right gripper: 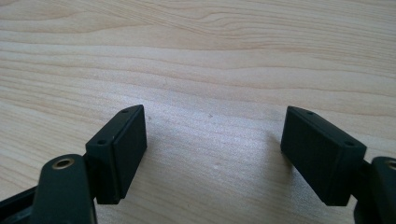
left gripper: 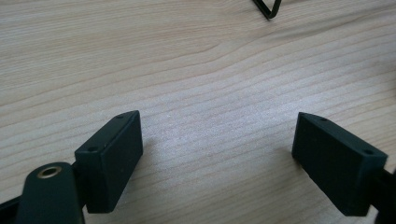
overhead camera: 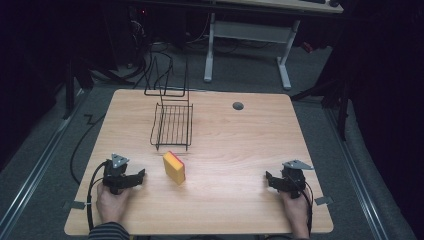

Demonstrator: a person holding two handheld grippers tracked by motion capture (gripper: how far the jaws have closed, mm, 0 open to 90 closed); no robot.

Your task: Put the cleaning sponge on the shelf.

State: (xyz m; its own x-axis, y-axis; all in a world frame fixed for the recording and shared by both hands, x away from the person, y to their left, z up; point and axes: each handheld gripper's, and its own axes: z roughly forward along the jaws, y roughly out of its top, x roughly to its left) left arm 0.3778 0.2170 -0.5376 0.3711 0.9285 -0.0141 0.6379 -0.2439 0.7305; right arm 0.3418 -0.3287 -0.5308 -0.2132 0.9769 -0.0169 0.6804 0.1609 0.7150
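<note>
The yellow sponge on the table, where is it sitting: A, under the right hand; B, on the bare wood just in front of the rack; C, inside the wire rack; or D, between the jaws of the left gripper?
B: the sponge lies on the table, just short of the rack.

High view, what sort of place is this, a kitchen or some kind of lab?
Most likely a lab or workshop set up for recording, not a kitchen. A wooden table stands on grey carpet with loose cables behind it, a white-legged desk beyond, and dark curtains around. A wire rack and sponge look like props.
</note>
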